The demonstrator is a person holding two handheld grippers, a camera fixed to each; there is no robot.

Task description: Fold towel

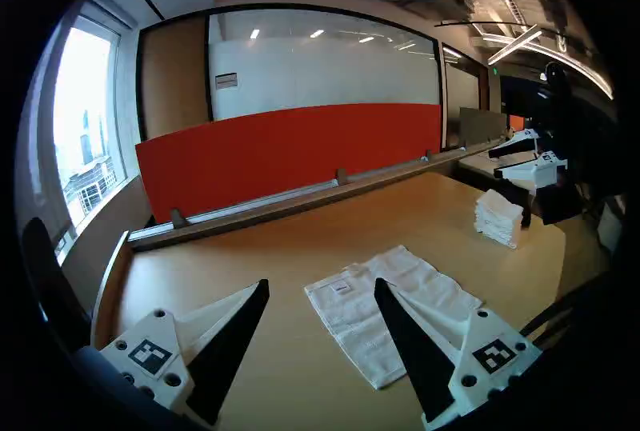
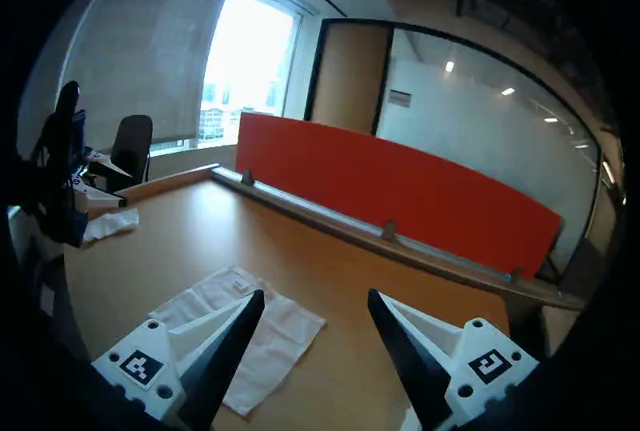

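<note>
Jaws wide apart and empty on both left gripper (image 1: 320,287) and right gripper (image 2: 314,295), hovering over the wooden desk (image 1: 320,223). White towel (image 1: 352,319) lies flat, unfolded, just below. Looks like the approach step; next move probably means dropping down and pinching two corners.

towel (image 1: 392,311): white cloth, matt, nubby pile, on desk | desk (image 1: 264,271): wood-look top, smooth, soft sheen | divider (image 1: 288,151) at desk's far edge: red, matt | rail (image 1: 280,203) at desk's far edge: dull grey metal | stack of towels (image 1: 498,219) on desk: white cloth, matt | left gripper (image 1: 320,282) over desk: white plastic body, matt black fingers (image 1: 228,343)
</note>
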